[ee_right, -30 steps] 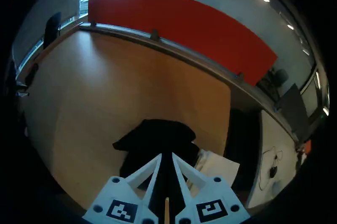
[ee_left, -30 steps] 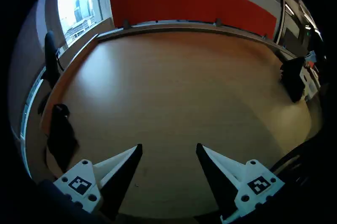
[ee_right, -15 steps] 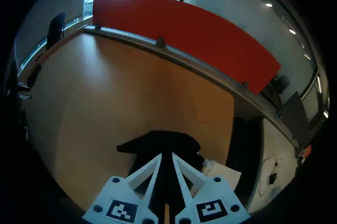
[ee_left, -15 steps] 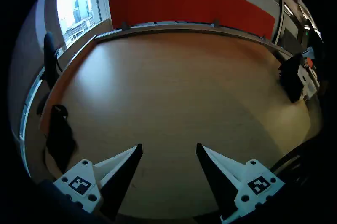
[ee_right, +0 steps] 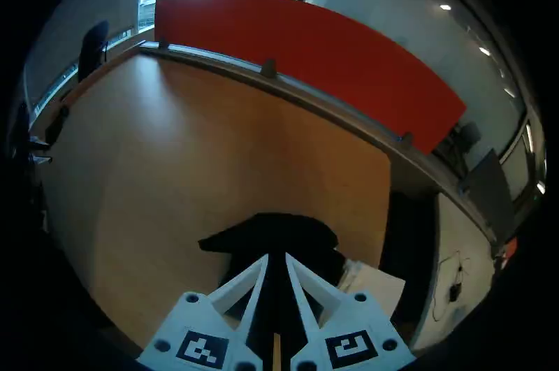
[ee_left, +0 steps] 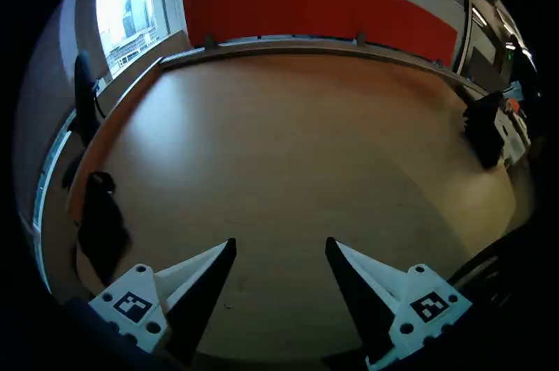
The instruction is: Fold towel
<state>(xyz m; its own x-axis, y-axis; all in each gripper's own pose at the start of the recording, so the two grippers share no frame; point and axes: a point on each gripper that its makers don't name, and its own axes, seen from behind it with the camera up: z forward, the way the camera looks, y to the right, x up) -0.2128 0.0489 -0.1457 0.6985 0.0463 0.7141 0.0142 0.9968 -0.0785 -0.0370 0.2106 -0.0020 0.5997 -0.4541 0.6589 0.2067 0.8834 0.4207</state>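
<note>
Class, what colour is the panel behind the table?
Red; the panel shows best in the right gripper view.

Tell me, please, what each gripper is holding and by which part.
Left gripper: open, nothing held. Right gripper: shut on the black towel, apparently pinching its near edge.

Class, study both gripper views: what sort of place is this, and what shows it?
Probably an open-plan office: a long wooden desk with a red divider screen along its far edge, a dark office chair by the window, and recessed ceiling lights.
</note>
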